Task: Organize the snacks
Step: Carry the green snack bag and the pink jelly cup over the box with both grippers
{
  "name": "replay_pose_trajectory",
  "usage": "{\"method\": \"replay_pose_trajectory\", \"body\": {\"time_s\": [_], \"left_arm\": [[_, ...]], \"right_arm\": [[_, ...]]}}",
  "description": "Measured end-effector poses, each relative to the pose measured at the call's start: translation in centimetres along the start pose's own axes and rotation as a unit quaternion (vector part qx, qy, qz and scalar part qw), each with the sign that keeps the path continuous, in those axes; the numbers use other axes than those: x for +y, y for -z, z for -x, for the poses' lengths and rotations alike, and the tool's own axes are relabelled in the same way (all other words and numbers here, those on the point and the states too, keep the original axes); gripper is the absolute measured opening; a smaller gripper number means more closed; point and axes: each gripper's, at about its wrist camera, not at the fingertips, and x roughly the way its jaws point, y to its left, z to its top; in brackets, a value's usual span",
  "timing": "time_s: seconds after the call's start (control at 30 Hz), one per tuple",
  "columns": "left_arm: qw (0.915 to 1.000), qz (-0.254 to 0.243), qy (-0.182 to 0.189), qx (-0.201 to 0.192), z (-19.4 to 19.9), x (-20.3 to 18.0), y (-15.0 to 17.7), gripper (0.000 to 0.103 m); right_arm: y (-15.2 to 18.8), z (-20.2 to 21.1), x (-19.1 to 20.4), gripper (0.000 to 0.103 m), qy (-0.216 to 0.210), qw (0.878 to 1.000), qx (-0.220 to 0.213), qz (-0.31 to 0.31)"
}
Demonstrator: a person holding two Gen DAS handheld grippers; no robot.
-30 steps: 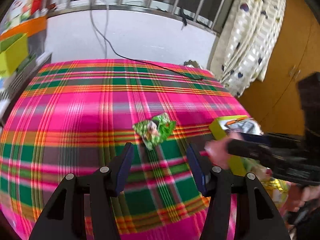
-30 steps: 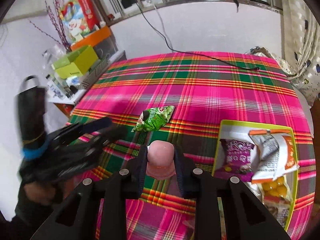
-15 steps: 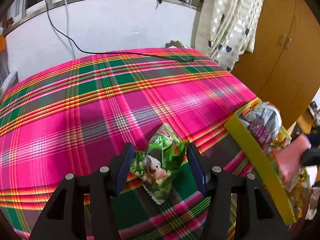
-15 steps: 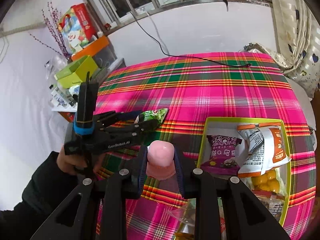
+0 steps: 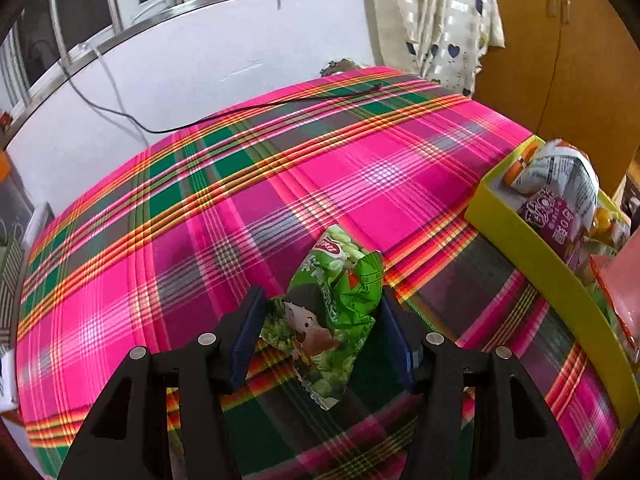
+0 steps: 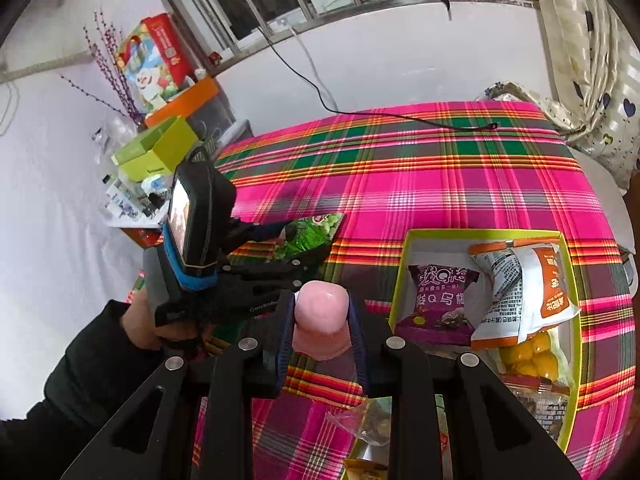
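Two claws: left claw open around green packet, right claw clamps pink jelly cup.

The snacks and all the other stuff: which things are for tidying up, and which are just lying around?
For the tidying:
- green snack bag, between the open left gripper fingers
- pink snack, held in the right gripper
- yellow-green box with the purple packet and white-orange packet in it

Just lying around:
- black cable
- red box by the window
- curtain

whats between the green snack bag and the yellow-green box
Only bare plaid tablecloth. In the left wrist view nothing lies between the green snack bag and the yellow-green box.
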Motion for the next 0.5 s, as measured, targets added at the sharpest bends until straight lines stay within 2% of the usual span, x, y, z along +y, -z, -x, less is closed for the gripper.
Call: {"method": "replay_pose_trajectory", "body": {"time_s": [0.13,0.5], "left_arm": [[0.9998,0.017,-0.004,-0.009,0.8,0.0,0.3,0.048],[0.9926,0.107,0.018,-0.054,7.5,-1.8,2.5,0.046]], "right_arm": [[0.3,0.6,0.0,0.024,-0.005,1.0,-0.005,-0.003],[1.9,4.1,0.5,0.024,-0.027,0.999,-0.036,-0.004]]}}
